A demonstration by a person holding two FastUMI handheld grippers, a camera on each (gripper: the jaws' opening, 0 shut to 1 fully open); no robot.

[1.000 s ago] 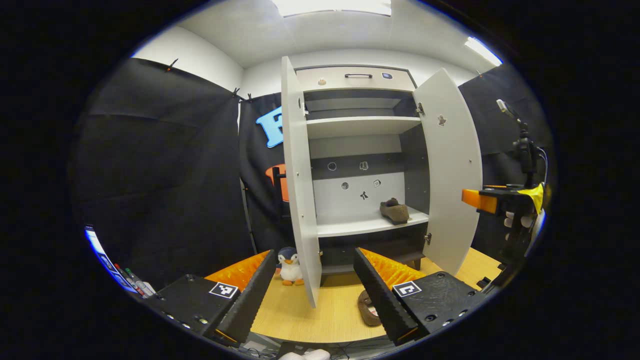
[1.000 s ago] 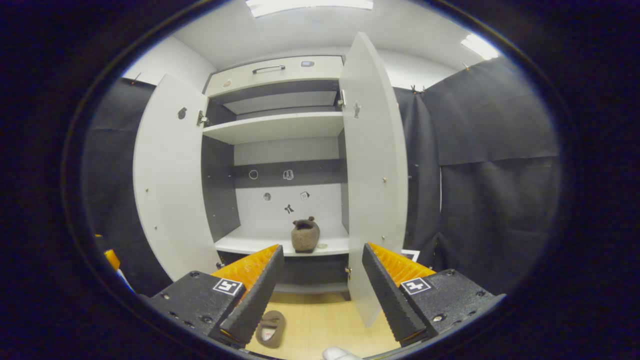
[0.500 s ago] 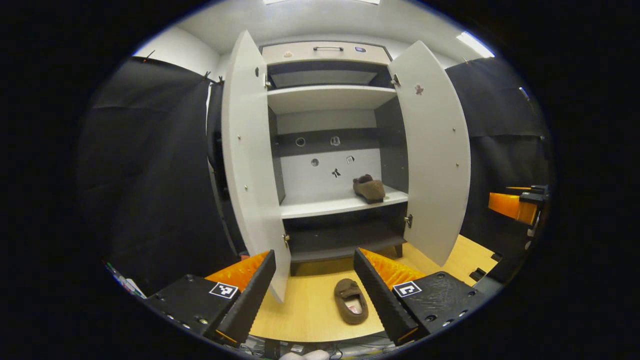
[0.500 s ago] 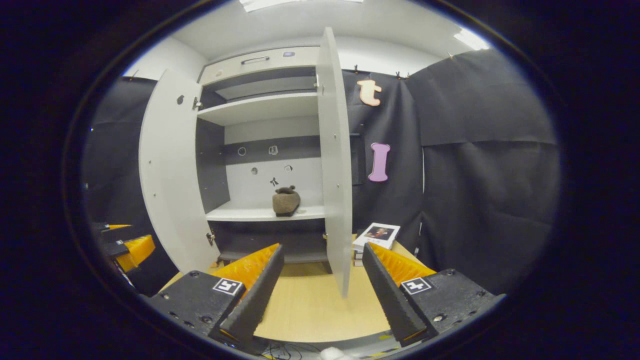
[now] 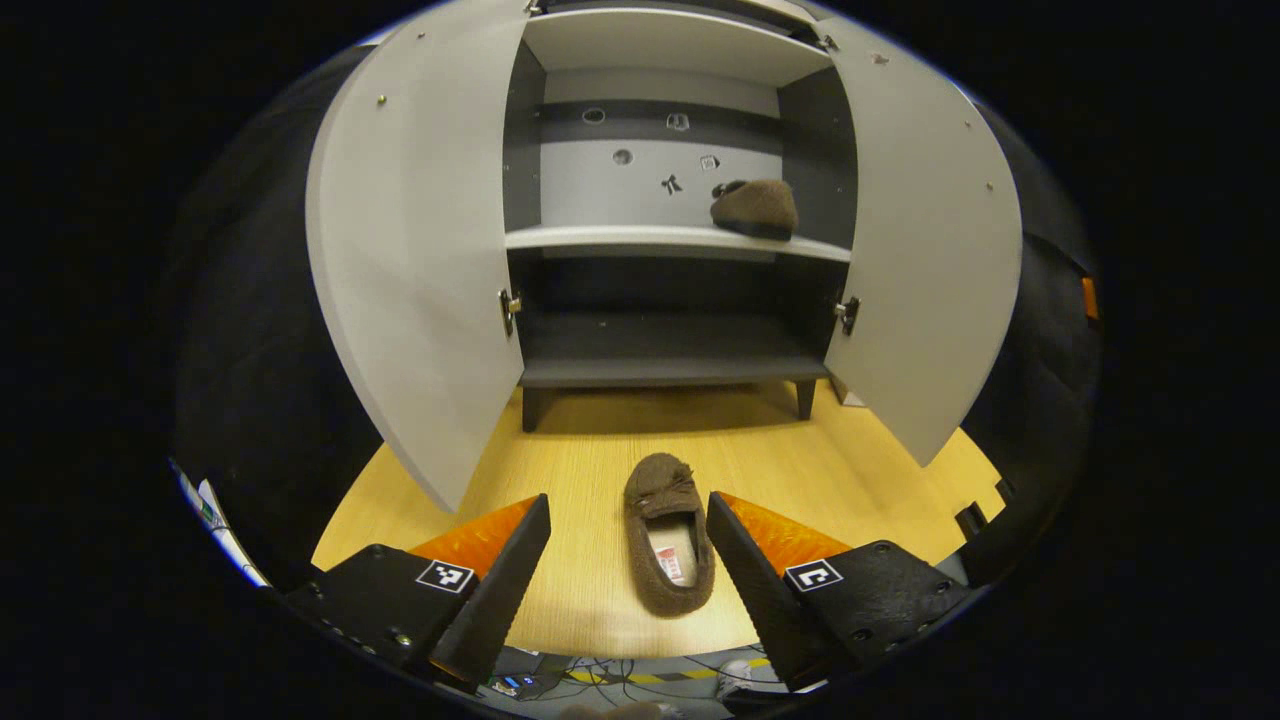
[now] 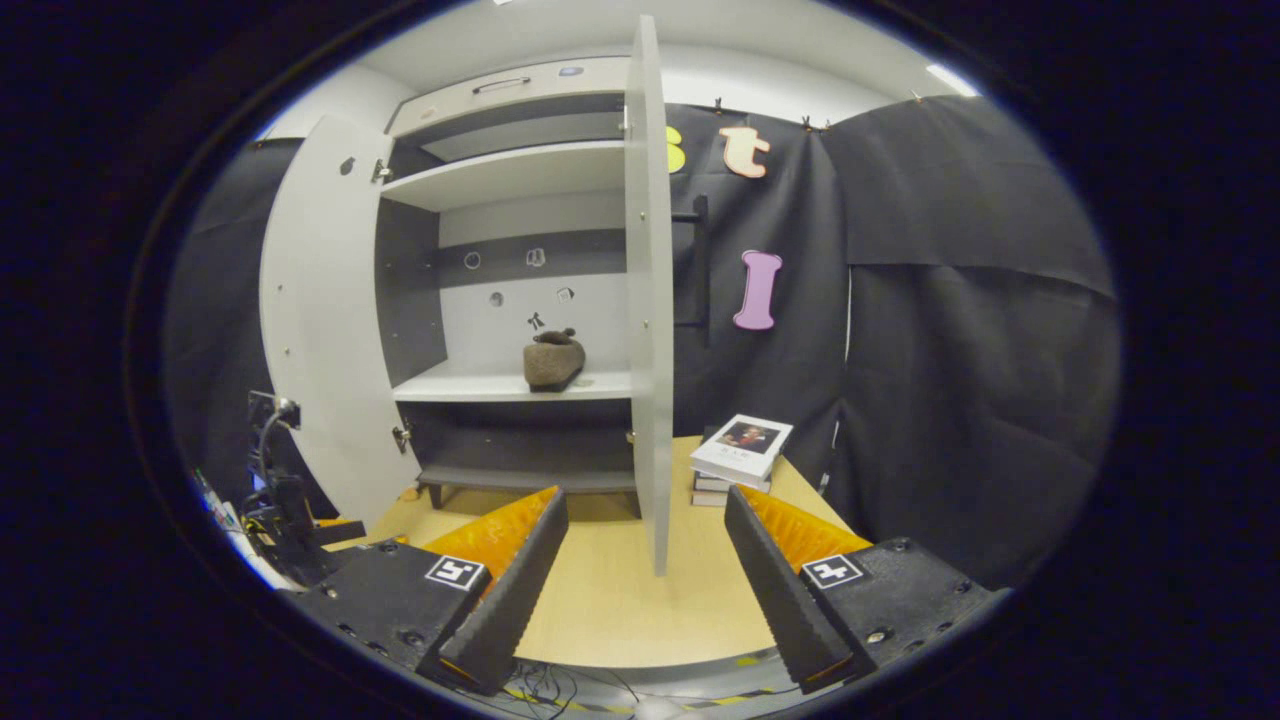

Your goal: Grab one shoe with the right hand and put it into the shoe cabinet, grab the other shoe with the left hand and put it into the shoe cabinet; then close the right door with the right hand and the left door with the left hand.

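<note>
A: So, what is done?
B: One shoe [image 5: 755, 208] is seen shelved in the cabinet [image 5: 665, 238].
A: And left?
B: The other shoe [image 5: 668, 533] lies between the gaping left tongs [image 5: 628, 575]. The right tongs [image 6: 645, 570] are spread, empty. Both doors [image 5: 420, 240] [image 6: 648, 290] are unclosed.

No text or label here is legible.

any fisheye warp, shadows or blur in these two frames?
Left gripper view: the tall white cabinet doors bow outward at the edges, and the brown fuzzy slipper on the wooden floor is sharp between the open left gripper. Right gripper view: the right door is edge-on and nearly straight, and the dark lower shelf sits in shadow.
</note>
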